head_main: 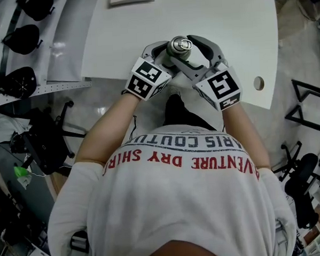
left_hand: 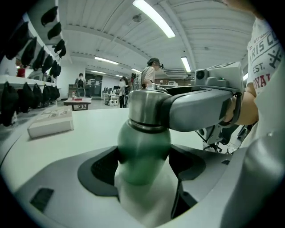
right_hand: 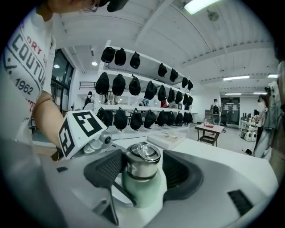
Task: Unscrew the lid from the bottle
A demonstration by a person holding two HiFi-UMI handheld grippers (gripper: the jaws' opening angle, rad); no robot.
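Observation:
A pale green bottle (left_hand: 143, 151) with a steel lid (right_hand: 141, 160) stands at the near edge of the white table (head_main: 224, 20). My left gripper (left_hand: 143, 165) is shut on the green body, with both dark pads pressed against its sides. My right gripper (right_hand: 142, 170) reaches around the lid (head_main: 181, 44) from the other side. Its left pad lies against the lid, and a thin gap shows at its right pad, so it is open. In the head view, the left gripper (head_main: 166, 57) and the right gripper (head_main: 191, 52) meet at the bottle. The bottle's base is hidden.
A flat white box (left_hand: 50, 122) lies at the far side of the table. A round hole (head_main: 259, 83) sits near the table's right corner. Black caps (head_main: 16, 38) hang on a rack to the left. Chairs and stands crowd the floor on both sides.

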